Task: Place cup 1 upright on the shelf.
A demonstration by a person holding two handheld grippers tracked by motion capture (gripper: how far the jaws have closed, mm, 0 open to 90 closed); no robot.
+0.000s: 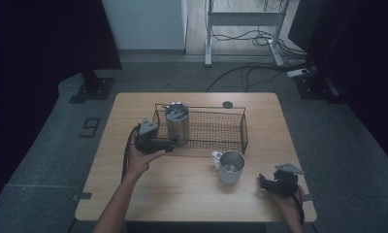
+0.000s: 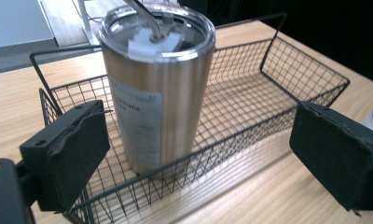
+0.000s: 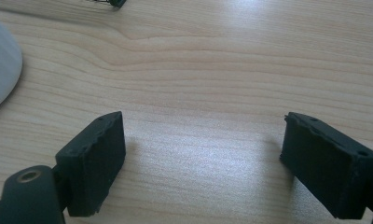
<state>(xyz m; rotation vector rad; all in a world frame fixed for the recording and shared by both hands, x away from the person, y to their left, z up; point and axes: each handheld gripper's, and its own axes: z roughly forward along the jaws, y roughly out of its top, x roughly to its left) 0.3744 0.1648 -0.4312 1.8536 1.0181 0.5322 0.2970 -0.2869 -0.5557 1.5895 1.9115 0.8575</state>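
Note:
A steel tumbler [image 1: 177, 125] with a clear lid stands upright at the left end of a black wire basket [image 1: 216, 144]. My left gripper [image 1: 169, 142] is open just outside the basket's front left corner, pointing at the tumbler. In the left gripper view the tumbler [image 2: 159, 88] stands inside the basket [image 2: 287, 74], beyond and between the wide-spread pads [image 2: 65, 154], untouched. A white mug [image 1: 229, 166] sits on the table in front of the basket. My right gripper [image 1: 264, 182] rests open to the mug's right, and in its own view the right gripper [image 3: 203, 140] holds nothing over bare wood.
The wooden table [image 1: 192, 199] has a small black round disc [image 1: 227, 104] behind the basket. The mug's white side [image 3: 0, 65] curves in at the left of the right gripper view. Desk legs and cables lie on the floor beyond the table.

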